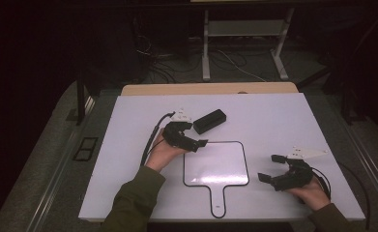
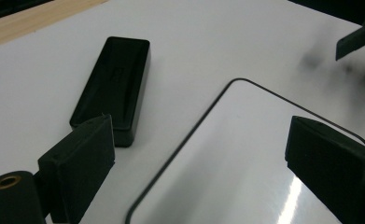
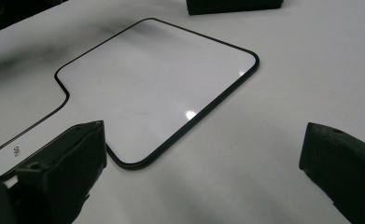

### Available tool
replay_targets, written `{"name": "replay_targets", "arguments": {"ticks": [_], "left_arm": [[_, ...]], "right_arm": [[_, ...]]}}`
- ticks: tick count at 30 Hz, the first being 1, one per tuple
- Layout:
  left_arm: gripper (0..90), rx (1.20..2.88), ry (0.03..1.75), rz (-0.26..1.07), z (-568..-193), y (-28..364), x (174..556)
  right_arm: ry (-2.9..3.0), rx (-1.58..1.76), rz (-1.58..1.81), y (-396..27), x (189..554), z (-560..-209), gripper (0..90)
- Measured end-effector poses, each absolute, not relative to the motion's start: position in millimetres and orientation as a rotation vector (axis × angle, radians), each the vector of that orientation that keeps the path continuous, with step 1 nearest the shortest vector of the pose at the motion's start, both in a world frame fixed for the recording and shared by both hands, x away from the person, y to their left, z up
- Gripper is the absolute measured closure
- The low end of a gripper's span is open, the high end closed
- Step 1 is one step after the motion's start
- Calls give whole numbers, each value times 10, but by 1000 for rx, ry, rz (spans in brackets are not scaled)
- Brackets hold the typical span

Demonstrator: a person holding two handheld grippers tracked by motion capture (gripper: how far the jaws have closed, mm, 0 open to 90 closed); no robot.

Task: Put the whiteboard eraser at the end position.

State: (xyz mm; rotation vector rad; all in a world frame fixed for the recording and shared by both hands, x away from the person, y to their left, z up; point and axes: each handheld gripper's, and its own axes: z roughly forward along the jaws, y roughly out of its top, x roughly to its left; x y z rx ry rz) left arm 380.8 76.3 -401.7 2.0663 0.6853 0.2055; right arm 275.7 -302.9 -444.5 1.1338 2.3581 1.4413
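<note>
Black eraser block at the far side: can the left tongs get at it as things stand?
Probably yes. The left tongs are open and empty, right beside the black block, which lies flat on the white table. Nothing stands between them; the paddle whiteboard lies to the near side, off the path.

Lab or test room, dim. White work board (image 1: 273, 125) on a wooden table (image 1: 210, 89), metal rails along both sides (image 1: 56, 179), loose cables on grey floor (image 1: 167, 67), white metal stand legs (image 1: 206, 48) behind. Nothing domestic, looks like a recording rig setup.
</note>
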Motion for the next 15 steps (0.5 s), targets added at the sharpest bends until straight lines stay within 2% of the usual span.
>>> {"name": "replay_targets", "arguments": {"ticks": [9, 15], "left_arm": [[1, 2059, 673, 226, -4046, 843, 3600], [0, 2060, 658, 233, -4040, 881, 3464]], "right_arm": [[2354, 1136, 1444, -3035, 2749, -4448, 0], [2350, 1136, 1442, -3041, 2746, -4443, 0]]}}
